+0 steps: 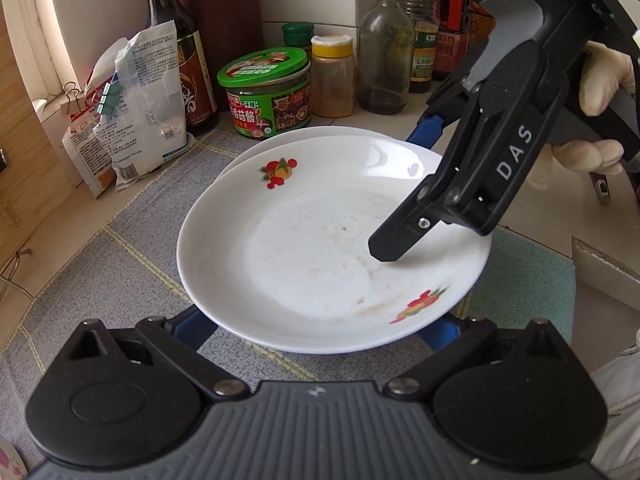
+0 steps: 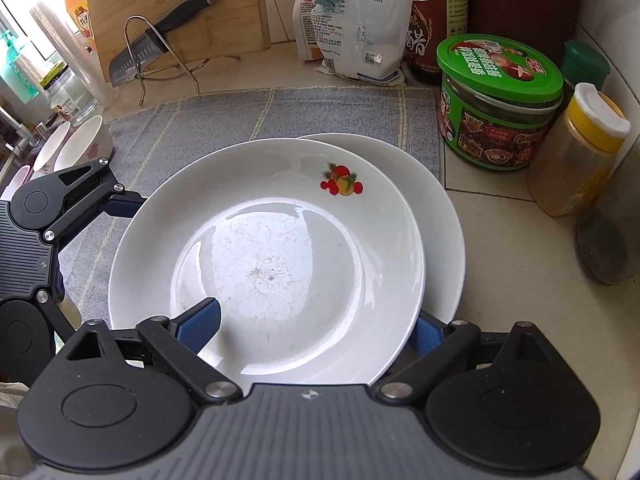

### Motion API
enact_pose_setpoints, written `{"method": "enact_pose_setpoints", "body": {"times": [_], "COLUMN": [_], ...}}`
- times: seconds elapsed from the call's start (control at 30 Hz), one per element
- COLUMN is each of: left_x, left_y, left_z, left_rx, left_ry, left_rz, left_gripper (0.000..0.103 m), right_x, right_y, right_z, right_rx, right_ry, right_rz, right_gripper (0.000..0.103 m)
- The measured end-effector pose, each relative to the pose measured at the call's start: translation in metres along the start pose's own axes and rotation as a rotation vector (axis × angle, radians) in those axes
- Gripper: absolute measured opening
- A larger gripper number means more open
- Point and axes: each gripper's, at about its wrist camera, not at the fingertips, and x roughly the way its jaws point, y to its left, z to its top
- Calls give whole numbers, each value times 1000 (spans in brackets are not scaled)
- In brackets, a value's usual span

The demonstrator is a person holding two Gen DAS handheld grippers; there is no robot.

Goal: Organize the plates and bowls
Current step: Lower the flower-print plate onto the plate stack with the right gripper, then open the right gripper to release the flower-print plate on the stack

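A white plate with fruit decals lies on a second white plate, shifted a little off it, on a grey mat. My left gripper is at the top plate's rim with its jaws wide apart; its blue fingertips disappear under the rim. My right gripper straddles the rim opposite, jaws wide. One of its fingers hangs over the plate's well, the other sits outside the rim. I see no pad pressing on a plate.
Jars and bottles crowd the back: a green-lidded jar, a yellow-capped jar, a dark vinegar bottle, clipped bags. Two white bowls stand at the mat's left edge. A knife rests on a wire rack by a cutting board.
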Motion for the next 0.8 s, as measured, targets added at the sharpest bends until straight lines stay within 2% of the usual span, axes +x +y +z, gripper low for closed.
{"method": "enact_pose_setpoints", "body": {"times": [0.8], "left_x": [-6], "left_y": [9], "left_z": [1], "left_rx": [-3], "left_ry": [-55], "left_rz": [15], "left_gripper": [102], "right_x": [-11], "right_y": [3], "right_z": [-5], "right_rx": [24], "right_ry": [-6], "right_rz": [-25], "right_gripper": [99]}}
